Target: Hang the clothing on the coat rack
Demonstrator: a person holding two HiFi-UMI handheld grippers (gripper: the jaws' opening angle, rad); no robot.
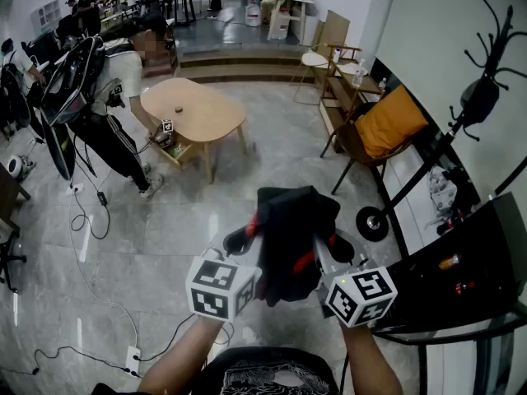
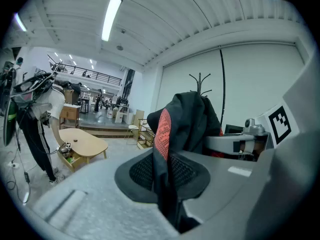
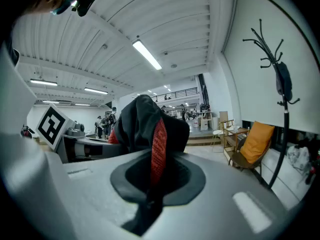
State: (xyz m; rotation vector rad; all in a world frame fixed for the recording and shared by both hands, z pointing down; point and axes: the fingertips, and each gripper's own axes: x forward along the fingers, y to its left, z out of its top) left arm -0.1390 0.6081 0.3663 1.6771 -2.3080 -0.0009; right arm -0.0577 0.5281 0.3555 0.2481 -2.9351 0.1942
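Observation:
A black garment with red trim (image 1: 290, 235) is bunched between both grippers in front of me. My left gripper (image 1: 251, 241) is shut on its left side; the red strip (image 2: 162, 129) runs down between the jaws. My right gripper (image 1: 317, 257) is shut on the right side, with the cloth (image 3: 152, 149) pinched between its jaws. The black coat rack (image 1: 482, 97) stands at the right by the white wall, its round base (image 1: 372, 223) on the floor; a dark item hangs from it. The rack (image 3: 280, 79) also shows in the right gripper view, well off from the garment.
A chair with an orange cushion (image 1: 387, 126) stands beside the rack's base. A black desk (image 1: 469, 278) fills the lower right. A wooden table (image 1: 191, 109) sits mid-room, a person (image 1: 115, 130) next to it at left. Cables (image 1: 90, 212) lie on the tiled floor.

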